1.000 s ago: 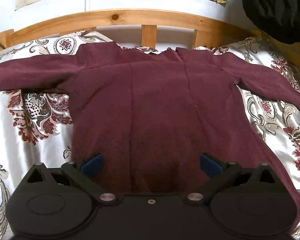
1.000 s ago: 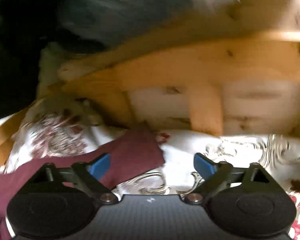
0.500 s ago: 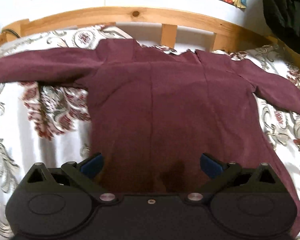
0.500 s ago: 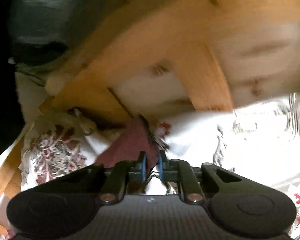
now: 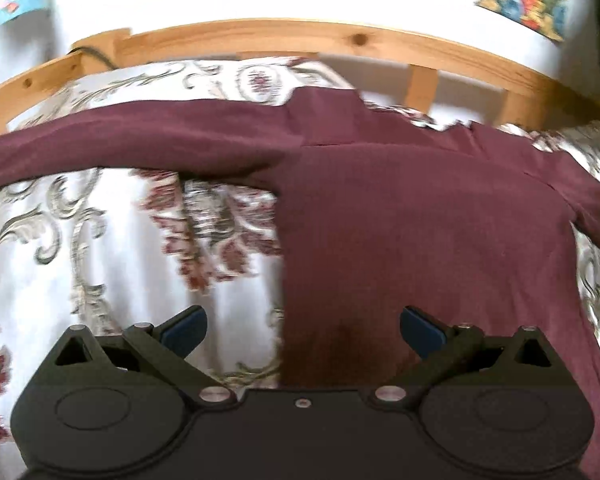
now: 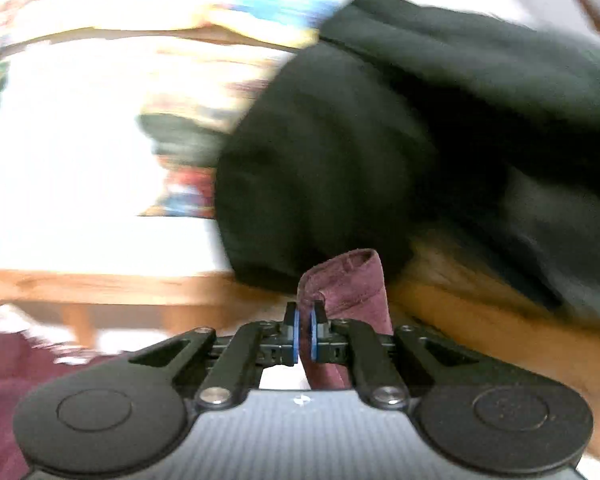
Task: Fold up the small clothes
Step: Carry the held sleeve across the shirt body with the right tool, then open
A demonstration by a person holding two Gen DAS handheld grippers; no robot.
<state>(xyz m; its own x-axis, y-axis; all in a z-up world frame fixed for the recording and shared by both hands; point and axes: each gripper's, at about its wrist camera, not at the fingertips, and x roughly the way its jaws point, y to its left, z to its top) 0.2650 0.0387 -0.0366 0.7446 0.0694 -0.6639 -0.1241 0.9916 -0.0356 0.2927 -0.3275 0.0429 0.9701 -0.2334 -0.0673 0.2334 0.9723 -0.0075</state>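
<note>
We see the maroon top (image 5: 420,216) spread flat on the floral bedspread (image 5: 100,240), neckline toward the wooden headboard (image 5: 300,36). Our left tool (image 5: 302,330) hangs over its hem, jaws wide, gripping nothing. Our right tool (image 6: 304,336) is clamped on a sleeve cuff (image 6: 348,280), lifted before a dark garment (image 6: 380,140).
</note>
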